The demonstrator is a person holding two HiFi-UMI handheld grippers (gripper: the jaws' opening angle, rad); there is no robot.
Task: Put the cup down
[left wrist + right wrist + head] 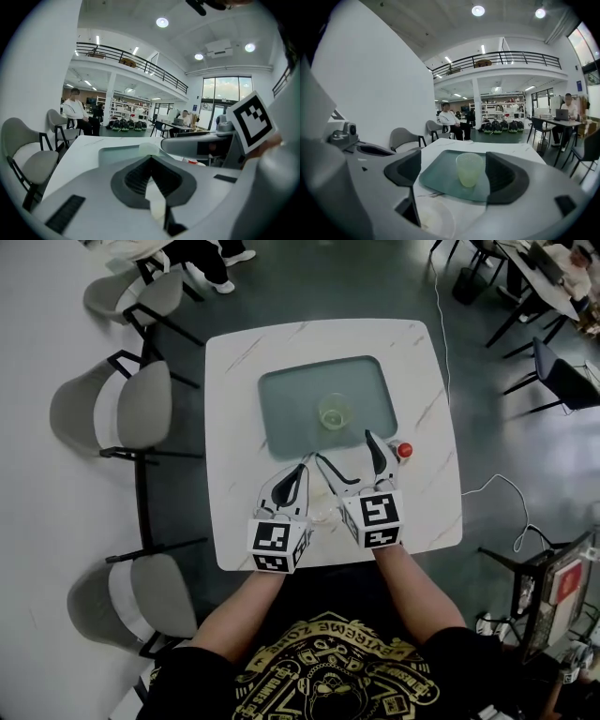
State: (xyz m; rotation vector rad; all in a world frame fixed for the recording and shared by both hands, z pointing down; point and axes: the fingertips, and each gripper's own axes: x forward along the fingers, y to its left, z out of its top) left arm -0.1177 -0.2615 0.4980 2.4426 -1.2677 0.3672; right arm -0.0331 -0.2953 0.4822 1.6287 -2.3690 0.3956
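Observation:
A translucent pale-green cup [334, 412] stands upright on a grey-green tray [281, 418] in the middle of the white table. In the right gripper view the cup [468, 169] sits on the tray [440, 176] a little ahead of the jaws and apart from both. My right gripper [343, 448] is open at the tray's near edge, with nothing between its fingers [455, 171]. My left gripper [306, 465] rests beside it on the left, its jaws shut on nothing [151, 161]. In the left gripper view the cup is mostly hidden behind the jaws.
A small clear dish [433, 218] lies on the table under the right gripper, between the two grippers [323, 517]. A red object [404, 450] sits by the tray's right near corner. Grey chairs [112, 409] stand along the table's left side. People sit at tables farther back.

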